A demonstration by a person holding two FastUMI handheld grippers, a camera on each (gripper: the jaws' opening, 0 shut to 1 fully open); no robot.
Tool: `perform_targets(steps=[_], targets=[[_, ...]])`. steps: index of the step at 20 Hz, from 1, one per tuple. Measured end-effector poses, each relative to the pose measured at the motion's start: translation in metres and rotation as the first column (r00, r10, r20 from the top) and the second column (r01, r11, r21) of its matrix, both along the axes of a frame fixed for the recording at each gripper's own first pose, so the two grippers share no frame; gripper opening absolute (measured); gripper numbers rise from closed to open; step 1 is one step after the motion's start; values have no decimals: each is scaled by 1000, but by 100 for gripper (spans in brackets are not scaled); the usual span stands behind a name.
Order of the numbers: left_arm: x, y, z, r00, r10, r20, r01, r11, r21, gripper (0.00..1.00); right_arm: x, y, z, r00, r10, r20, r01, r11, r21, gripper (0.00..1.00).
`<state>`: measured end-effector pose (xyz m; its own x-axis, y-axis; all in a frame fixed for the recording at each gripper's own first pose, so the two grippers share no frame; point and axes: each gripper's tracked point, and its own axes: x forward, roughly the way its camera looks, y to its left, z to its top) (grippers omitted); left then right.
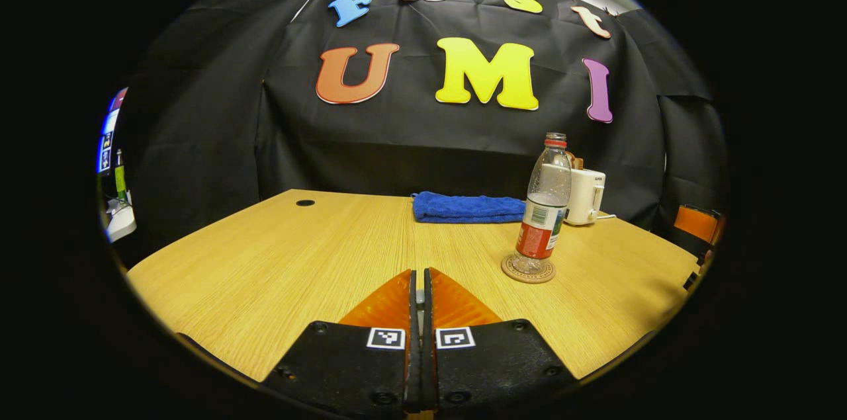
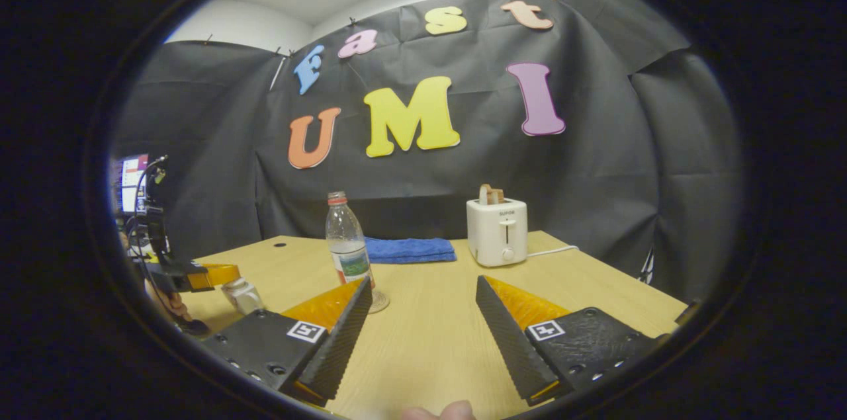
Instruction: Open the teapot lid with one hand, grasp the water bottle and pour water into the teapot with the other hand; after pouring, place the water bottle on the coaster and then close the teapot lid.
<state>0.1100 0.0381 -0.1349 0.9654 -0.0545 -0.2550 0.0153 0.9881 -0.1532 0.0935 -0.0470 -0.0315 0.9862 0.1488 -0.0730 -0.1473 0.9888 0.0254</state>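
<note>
A clear water bottle (image 1: 544, 208) with a red cap and a red label stands upright on a round coaster (image 1: 527, 271), right of my left gripper (image 1: 418, 272). That gripper's fingers are pressed together with a thin grey sliver between them. In the right gripper view the left gripper (image 2: 228, 274) is held at the far left with a small shiny piece, seemingly the teapot lid (image 2: 242, 295), at its fingertips. My right gripper (image 2: 422, 281) is wide open over the table, with the bottle (image 2: 347, 241) and coaster (image 2: 379, 302) just beyond its left finger.
A white toaster (image 2: 497, 231) stands at the back right of the wooden table (image 1: 278, 254), with a folded blue towel (image 2: 410, 249) left of it. A cable hole (image 1: 305, 202) is at the back left. A hand (image 2: 173, 304) holds the left gripper.
</note>
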Motion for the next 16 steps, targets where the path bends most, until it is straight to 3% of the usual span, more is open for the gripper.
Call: perform_targets(steps=[6,9,10,11,12,13,14,15,16], targets=[[1,-2,-3,1000,20,-15,-20,1000,1,5,-7,1,5,1000,2,19,-2,1000,-1,95],[-2,-9,0,1000,2,-15,-2,1000,-3,12,-10,2,1,1000,2,11,-2,1000,14,95],[-1,-10,0,1000,3,-16,-3,1000,-1,21,-12,4,0,1000,0,7,0,1000,22,95],[-2,-6,0,1000,18,-20,-18,1000,11,42,-14,5,-2,1000,-1,1,1,1000,30,95],[-2,-4,1,999,34,-21,-33,999,18,48,-14,5,-5,1000,0,-6,1,999,37,95],[-2,0,4,998,54,-19,-54,998,21,82,-15,6,-7,1000,-1,-12,1,999,45,95],[-5,2,6,998,66,-21,-66,998,15,87,-15,6,-11,1000,-1,-21,2,999,53,95],[-8,5,13,996,83,-16,-83,997,5,100,-15,7,-14,1000,-5,-30,6,998,57,95],[-13,9,24,995,99,3,-99,995,-4,100,-17,7,-16,999,-12,-36,14,998,58,95]])
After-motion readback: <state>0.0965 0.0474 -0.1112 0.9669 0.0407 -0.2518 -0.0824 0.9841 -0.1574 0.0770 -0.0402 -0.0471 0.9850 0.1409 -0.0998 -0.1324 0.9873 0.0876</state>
